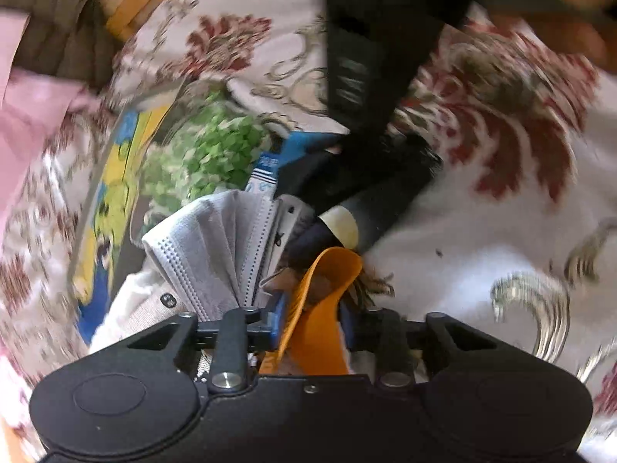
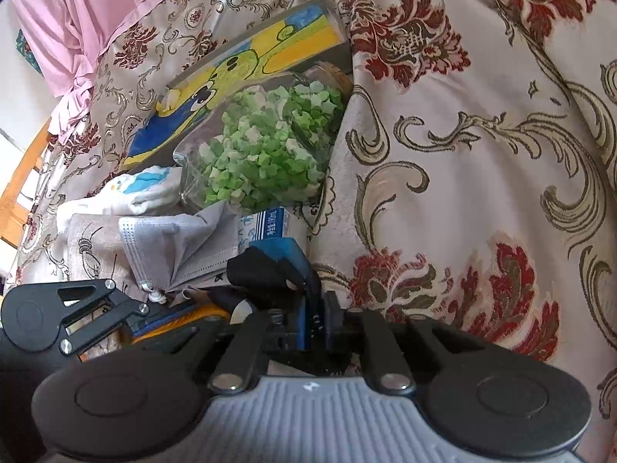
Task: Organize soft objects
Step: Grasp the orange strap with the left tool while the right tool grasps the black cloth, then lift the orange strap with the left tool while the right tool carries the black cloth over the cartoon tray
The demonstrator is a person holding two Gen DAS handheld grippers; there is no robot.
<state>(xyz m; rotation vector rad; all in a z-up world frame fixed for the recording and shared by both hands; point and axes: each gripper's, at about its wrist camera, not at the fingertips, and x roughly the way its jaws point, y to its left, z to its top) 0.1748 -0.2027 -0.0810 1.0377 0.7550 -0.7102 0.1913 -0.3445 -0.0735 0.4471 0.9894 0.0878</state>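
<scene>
My left gripper (image 1: 312,308) is shut on an orange soft piece (image 1: 320,293) of a plush toy with dark parts and a cream patch (image 1: 343,223). A grey pleated face mask (image 1: 216,247) lies just left of it, and also shows in the right wrist view (image 2: 181,247). My right gripper (image 2: 312,308) is shut on a black soft object (image 2: 266,270), with its blue fingers (image 2: 293,262) pinching it. The left gripper's body (image 2: 69,316) sits at the lower left of the right wrist view. A white cloth with a blue print (image 2: 142,189) lies behind the mask.
A clear bag of green paper stars (image 2: 266,146) and a yellow-blue cartoon picture book (image 2: 239,65) lie on the floral bedspread (image 2: 482,154). A small blue-white carton (image 2: 270,223) sits by the mask. Pink fabric (image 2: 77,19) hangs at the far left. A wooden frame (image 1: 131,0) shows beyond.
</scene>
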